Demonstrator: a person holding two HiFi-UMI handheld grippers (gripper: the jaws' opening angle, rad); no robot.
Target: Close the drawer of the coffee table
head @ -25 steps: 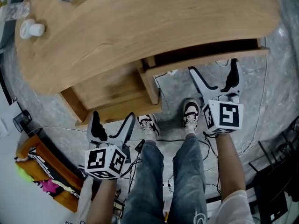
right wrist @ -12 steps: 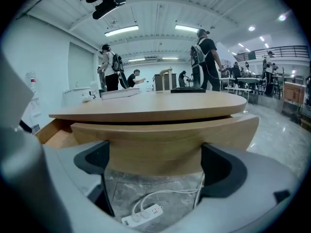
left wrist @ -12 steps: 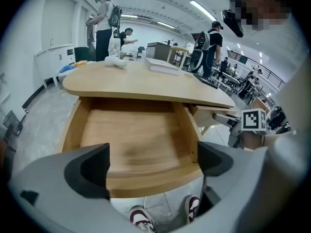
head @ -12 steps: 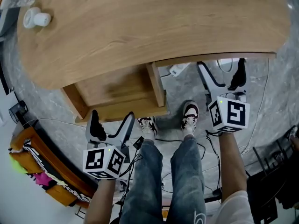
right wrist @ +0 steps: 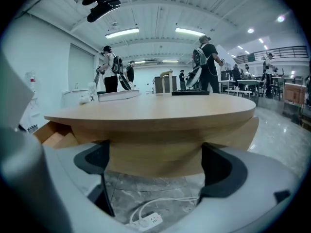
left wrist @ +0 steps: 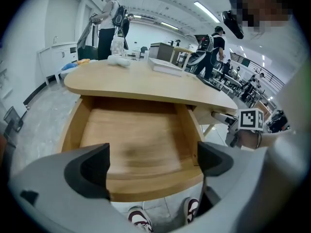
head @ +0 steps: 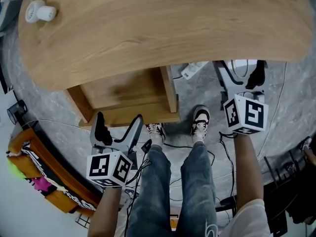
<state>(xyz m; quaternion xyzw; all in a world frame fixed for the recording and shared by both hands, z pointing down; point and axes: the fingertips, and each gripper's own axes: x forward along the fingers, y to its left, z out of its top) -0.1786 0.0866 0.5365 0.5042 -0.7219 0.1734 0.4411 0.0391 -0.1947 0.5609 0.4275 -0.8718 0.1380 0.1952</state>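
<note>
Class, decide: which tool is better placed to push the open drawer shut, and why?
Left. The left tool, jaws apart and empty, points straight at the open drawer; the right tool faces the edge of the coffee table instead.

Open, empty drawer [left wrist: 138, 144] ahead

The table [head: 163, 23] fills the upper frame. The drawer [head: 123, 95] juts from under it, centre-left, the left gripper [head: 118, 127] just below. The right gripper [head: 240, 78] is mid-right, a power strip [head: 193, 69] between it and the drawer.
</note>
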